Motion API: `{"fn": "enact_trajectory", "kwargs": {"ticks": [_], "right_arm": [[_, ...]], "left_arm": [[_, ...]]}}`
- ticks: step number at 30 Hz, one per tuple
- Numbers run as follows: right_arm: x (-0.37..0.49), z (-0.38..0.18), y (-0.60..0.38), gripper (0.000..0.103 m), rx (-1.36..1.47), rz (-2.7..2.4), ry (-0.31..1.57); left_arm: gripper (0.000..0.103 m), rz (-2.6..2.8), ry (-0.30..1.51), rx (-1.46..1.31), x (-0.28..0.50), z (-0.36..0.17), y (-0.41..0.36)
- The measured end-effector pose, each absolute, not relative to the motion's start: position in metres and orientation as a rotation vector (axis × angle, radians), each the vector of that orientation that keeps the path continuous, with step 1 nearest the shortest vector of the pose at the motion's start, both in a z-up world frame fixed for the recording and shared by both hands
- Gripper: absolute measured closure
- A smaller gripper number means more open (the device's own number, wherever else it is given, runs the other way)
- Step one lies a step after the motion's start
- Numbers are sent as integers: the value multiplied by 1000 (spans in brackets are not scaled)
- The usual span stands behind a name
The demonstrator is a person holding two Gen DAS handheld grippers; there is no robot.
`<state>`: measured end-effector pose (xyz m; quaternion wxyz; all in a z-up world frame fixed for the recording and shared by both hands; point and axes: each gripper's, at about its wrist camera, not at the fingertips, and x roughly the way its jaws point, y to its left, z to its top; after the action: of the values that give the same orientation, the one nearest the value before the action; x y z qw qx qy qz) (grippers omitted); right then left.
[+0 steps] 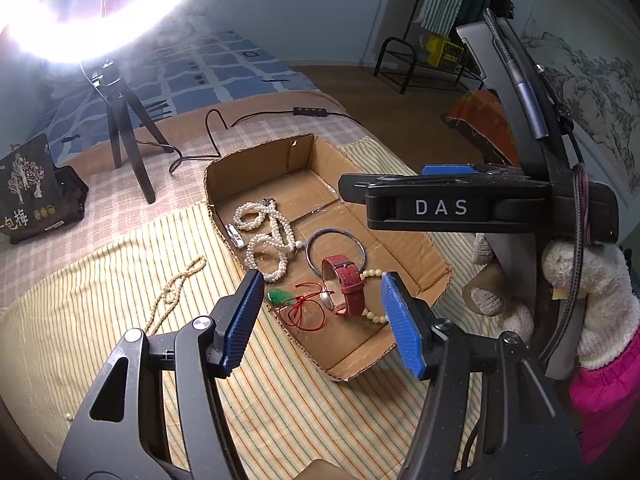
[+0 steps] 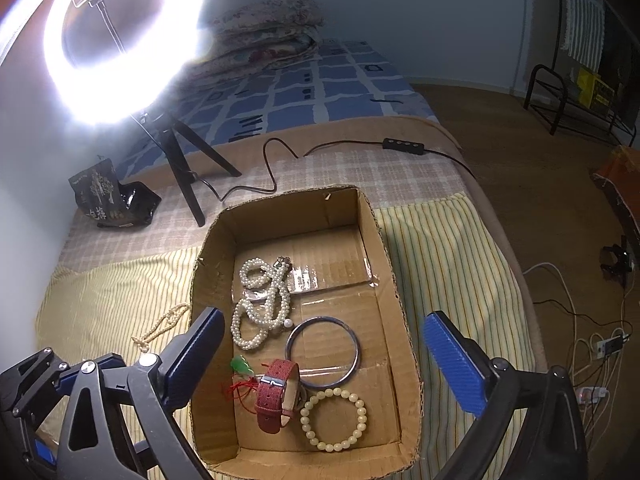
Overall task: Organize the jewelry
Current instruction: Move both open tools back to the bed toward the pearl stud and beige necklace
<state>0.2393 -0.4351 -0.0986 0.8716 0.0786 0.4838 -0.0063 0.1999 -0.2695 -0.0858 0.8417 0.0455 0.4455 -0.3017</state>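
Note:
An open cardboard box [image 1: 352, 376] [image 2: 300, 208] lies on a striped cloth. Inside it are white pearl strands [image 1: 264, 236] [image 2: 260, 300], a metal bangle [image 1: 334, 231] [image 2: 320, 319], a red-strapped watch [image 1: 348, 280] [image 2: 276, 396], a cream bead bracelet [image 1: 372, 273] [image 2: 362, 408] and a green pendant on red cord [image 1: 276, 296] [image 2: 240, 364]. A beige bead necklace [image 1: 176, 292] [image 2: 164, 324] rests on the cloth left of the box. My left gripper [image 1: 322, 284] hovers open above the watch, holding nothing. Over the box my right gripper [image 2: 322, 318] stands wide open and empty.
A lit ring light on a tripod [image 1: 128, 140] [image 2: 184, 176] stands behind the box, its cable and controller [image 2: 402, 144] trailing across the bed. A black bag [image 1: 28, 188] sits far left. A gloved hand with a pink sleeve [image 1: 600, 300] holds the right gripper. The bed edge drops to the floor on the right.

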Motion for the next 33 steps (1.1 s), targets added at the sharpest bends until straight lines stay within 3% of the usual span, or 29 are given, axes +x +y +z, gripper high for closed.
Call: {"fn": "enact_trajectory", "kwargs": {"ticks": [15,33], "right_arm": [[225,-88,-414,2,147,-24,1031],[209,-66,-340,2,134,126,971]], "left_arm": [[40,-587,918,87,188,-68,-228],[40,-429,894,27,179,-51,-115]]}}
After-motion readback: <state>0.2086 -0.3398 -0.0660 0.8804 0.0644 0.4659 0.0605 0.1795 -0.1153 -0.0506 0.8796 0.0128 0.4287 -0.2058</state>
